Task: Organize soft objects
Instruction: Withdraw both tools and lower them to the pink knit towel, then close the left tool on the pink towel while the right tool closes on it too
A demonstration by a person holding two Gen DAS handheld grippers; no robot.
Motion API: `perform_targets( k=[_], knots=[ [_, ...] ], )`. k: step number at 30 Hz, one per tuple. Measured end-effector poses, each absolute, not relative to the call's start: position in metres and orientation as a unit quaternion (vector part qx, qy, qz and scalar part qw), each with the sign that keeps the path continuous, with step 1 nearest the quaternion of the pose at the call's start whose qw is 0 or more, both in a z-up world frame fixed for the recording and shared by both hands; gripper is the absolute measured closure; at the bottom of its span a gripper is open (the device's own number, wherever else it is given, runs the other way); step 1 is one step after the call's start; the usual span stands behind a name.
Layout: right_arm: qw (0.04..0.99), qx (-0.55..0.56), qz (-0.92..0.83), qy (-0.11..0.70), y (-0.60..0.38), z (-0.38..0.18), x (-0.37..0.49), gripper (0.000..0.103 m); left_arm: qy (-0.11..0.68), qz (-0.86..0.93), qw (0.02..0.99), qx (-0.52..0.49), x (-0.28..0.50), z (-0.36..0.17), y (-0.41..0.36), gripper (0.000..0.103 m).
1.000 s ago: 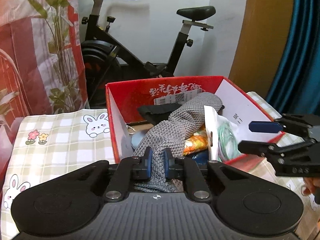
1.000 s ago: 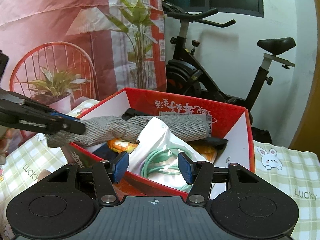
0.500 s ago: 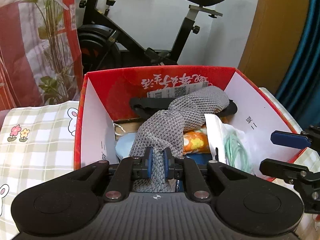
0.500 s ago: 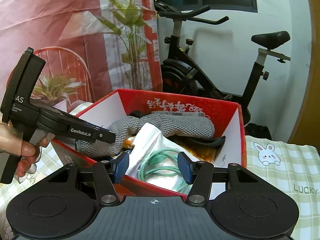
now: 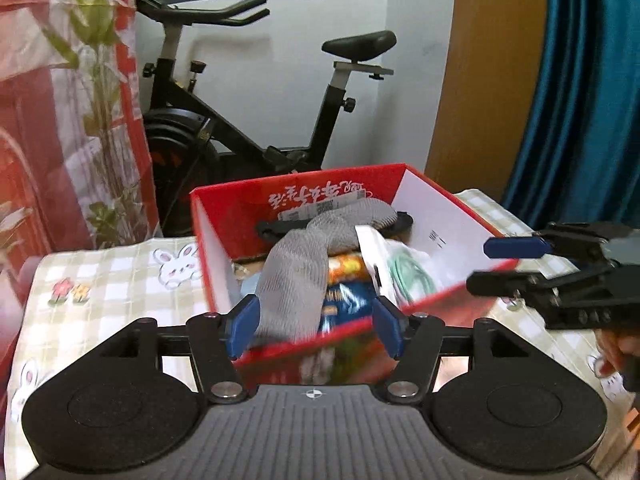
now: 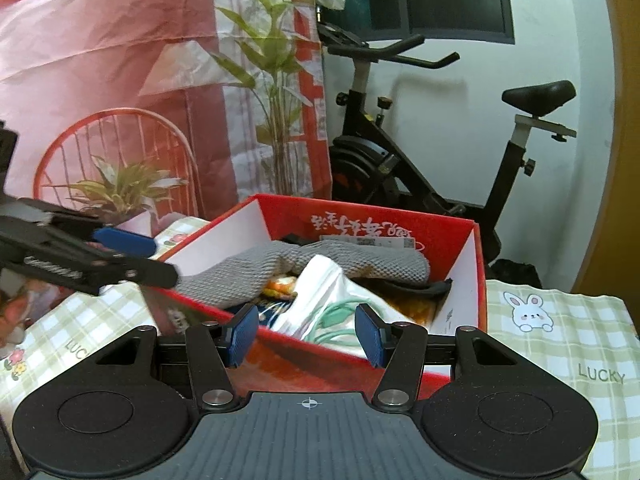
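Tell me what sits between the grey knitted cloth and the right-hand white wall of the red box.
In the left wrist view, a white plastic bag holding a green cable lies between the grey knitted cloth and that wall of the red box.

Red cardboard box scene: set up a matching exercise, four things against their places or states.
Things:
1. grey knitted cloth
2. green coiled cable in a clear bag
3. black exercise bike
4. left gripper

Places or states:
A. behind the red cardboard box
B. jaws apart, just opened
C. draped across the box's contents
D. inside the box, on the right gripper's side

Pairs: 1-C, 2-D, 3-A, 4-B
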State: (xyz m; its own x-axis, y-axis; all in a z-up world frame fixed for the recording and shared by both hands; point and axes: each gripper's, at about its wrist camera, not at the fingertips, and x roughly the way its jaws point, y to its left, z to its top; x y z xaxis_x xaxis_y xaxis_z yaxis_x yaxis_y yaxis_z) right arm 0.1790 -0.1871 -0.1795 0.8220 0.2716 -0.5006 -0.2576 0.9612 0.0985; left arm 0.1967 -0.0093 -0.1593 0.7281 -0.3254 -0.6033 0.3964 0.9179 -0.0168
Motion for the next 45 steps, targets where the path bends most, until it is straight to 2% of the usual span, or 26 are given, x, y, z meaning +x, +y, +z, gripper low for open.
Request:
perform_targets(
  k=[9,16,24,34,45],
  knots=[
    [0.954,0.018,0.141,0.264,-0.184,-0.197,0.147,0.053,0.334,-0.141,0.932,0.026,0.154,-0.198,0.035,0.038],
    [0.945,0.033,0.123,0.301,-0.182,-0.245,0.142,0.054,0.367,-0.096,0.925,-0.033,0.151,-0.242,0.06,0.039],
    [0.942,0.056,0.092,0.319,-0.179,-0.29,0.137,0.057,0.369,-0.079,0.922,-0.082,0.141,-0.274,0.072,0.042],
    [0.941,0.046,0.099,0.32,-0.173,-0.309,0.132,0.066,0.363,-0.09,0.923,-0.094,0.137,-0.282,0.067,0.054],
    [0.945,0.008,0.105,0.309,-0.162,-0.309,0.128,0.07,0.354,-0.091,0.926,-0.09,0.131,-0.286,0.066,0.055]
  ],
)
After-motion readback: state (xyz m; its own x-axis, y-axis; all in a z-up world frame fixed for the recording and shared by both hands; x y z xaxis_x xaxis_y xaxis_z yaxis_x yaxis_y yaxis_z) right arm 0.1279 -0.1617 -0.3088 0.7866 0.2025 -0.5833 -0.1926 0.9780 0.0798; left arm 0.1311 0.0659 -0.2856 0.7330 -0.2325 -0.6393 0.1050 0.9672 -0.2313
